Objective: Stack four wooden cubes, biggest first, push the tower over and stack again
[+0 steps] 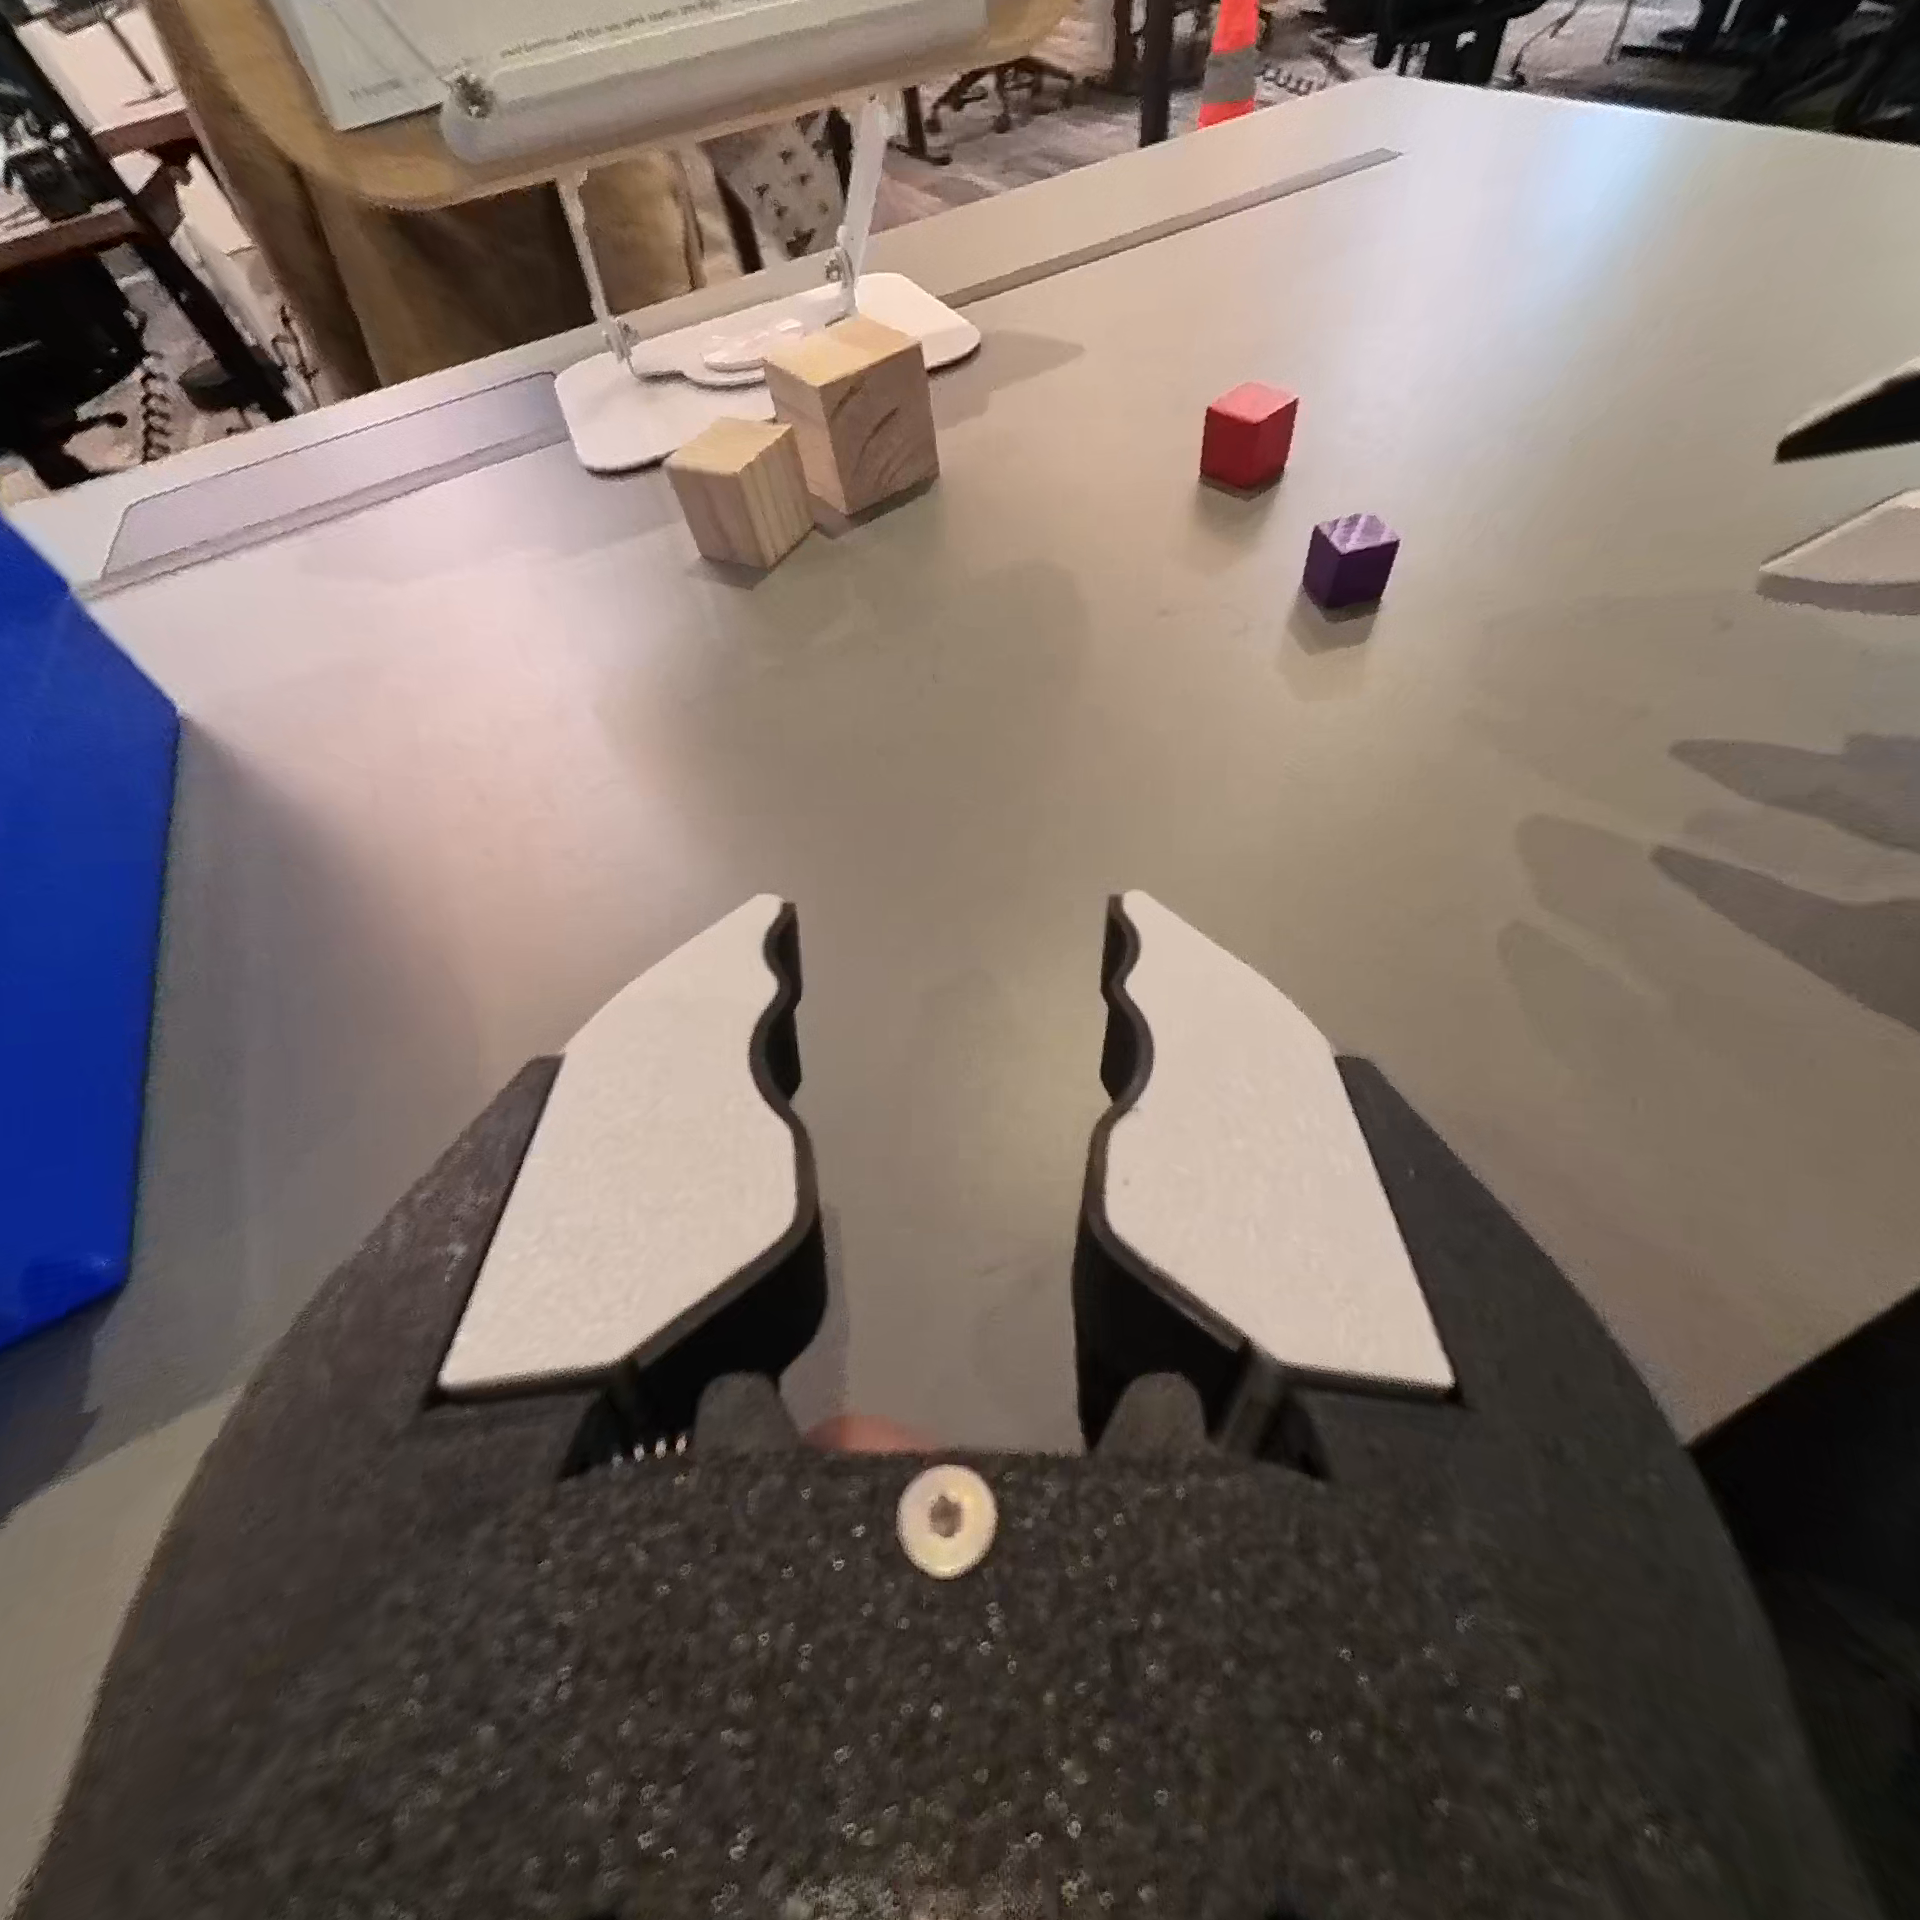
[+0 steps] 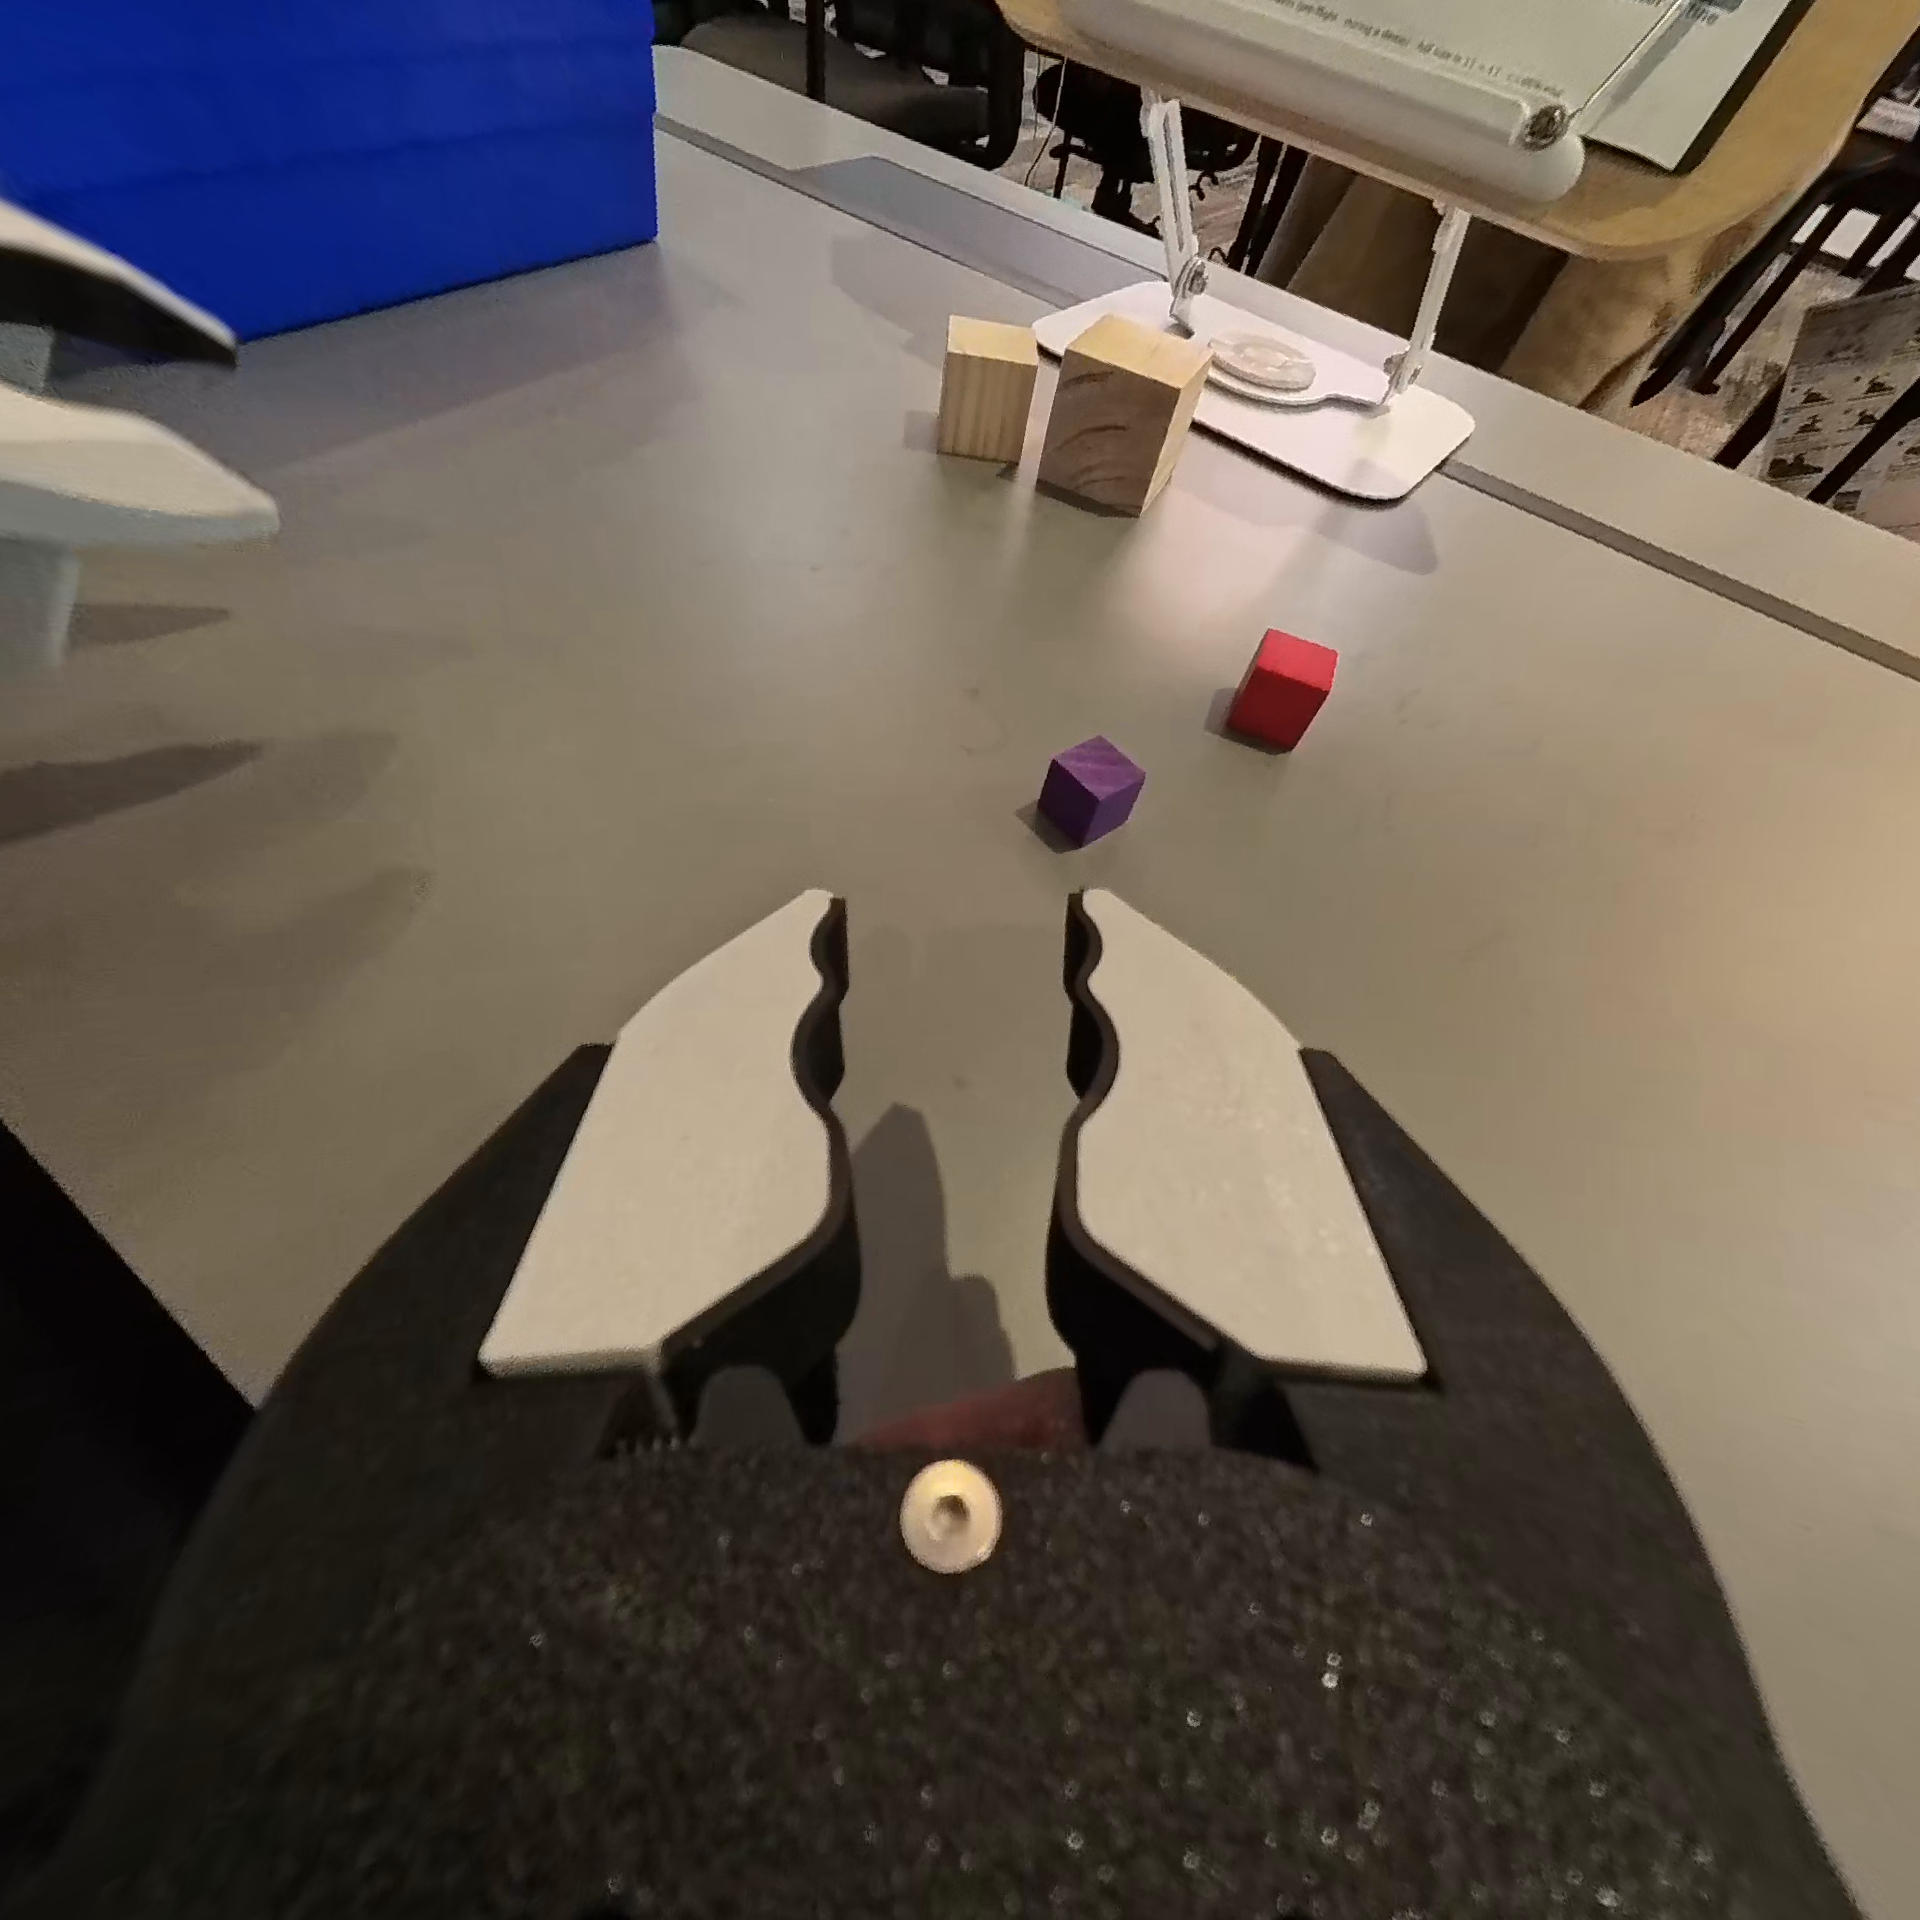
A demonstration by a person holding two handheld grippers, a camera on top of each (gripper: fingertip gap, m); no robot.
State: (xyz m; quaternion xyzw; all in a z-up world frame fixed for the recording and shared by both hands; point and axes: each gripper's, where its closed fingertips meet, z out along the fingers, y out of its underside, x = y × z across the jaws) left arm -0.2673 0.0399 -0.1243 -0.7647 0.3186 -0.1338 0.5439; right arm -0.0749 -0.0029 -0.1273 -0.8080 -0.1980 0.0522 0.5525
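Observation:
Four cubes lie apart on the grey table. The biggest plain wooden cube stands next to a smaller plain wooden cube, nearly touching. A red cube and a smaller purple cube sit to their right. My left gripper is open and empty, well short of the cubes. My right gripper is open and empty, just short of the purple cube. Each gripper's fingertips show at the edge of the other's view.
A white stand carrying a board rests on the table right behind the wooden cubes. A blue bin stands at the table's left. Chairs, desks and an orange cone lie beyond the far edge.

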